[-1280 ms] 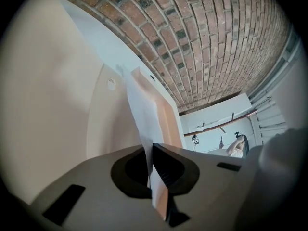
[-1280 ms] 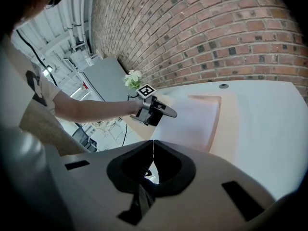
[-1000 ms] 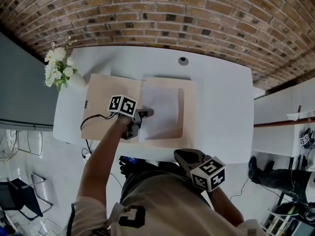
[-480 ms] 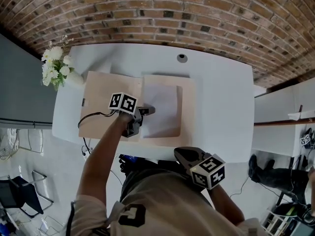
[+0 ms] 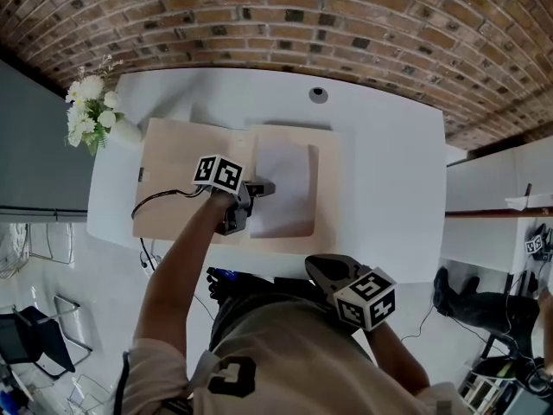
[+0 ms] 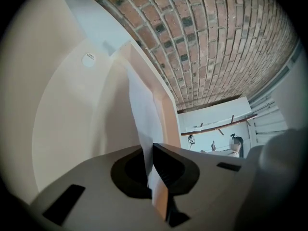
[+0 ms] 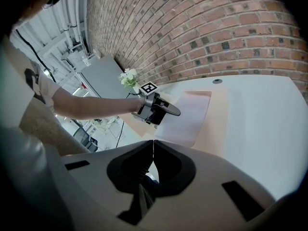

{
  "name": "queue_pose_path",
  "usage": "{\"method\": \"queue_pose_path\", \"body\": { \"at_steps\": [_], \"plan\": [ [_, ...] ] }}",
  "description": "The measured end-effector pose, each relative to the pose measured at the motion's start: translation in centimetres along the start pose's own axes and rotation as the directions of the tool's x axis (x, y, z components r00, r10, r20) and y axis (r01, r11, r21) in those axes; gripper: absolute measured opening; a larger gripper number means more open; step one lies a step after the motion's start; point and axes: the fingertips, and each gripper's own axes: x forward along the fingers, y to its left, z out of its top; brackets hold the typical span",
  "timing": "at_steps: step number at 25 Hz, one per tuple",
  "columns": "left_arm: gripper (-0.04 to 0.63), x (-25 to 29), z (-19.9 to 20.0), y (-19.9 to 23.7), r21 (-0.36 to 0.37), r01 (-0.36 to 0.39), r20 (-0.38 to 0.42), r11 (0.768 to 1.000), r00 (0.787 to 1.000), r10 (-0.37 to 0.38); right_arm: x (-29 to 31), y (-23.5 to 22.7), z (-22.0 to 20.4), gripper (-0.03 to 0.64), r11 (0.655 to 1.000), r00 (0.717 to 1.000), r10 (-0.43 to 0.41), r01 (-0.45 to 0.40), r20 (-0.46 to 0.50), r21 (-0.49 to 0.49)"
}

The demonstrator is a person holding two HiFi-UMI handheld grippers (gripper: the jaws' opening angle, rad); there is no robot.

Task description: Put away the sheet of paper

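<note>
Beige card folder (image 5: 181, 180) is lying open on the white table (image 5: 389, 171), and the sheet of paper (image 5: 289, 184) is resting on the folder's right half, inside its border. We are holding the left gripper (image 5: 263, 188) over the folder's centre fold, its jaws clamping the sheet's left edge. In the left gripper view the paper (image 6: 144, 114) is rising edge-on out of that pinch, with a strip of beige card showing in the same grip. We are holding the right gripper (image 5: 321, 268) off the folder's near edge, close to our body, its jaws pressing together on nothing. A black cable (image 5: 160, 195) is trailing across the folder's left half, and a bunch of white flowers (image 5: 86, 119) is standing just beside the folder's far left corner.
</note>
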Motion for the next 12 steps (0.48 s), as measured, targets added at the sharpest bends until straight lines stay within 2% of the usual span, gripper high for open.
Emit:
{"method": "queue_pose_path", "body": {
  "at_steps": [12],
  "plan": [
    [0.014, 0.8, -0.02, 0.07, -0.008, 0.01, -0.021, 1.0, 1.0, -0.01, 0.37, -0.14, -0.07, 0.023, 1.0, 1.0, -0.003, 0.003, -0.016, 0.006]
  ]
}}
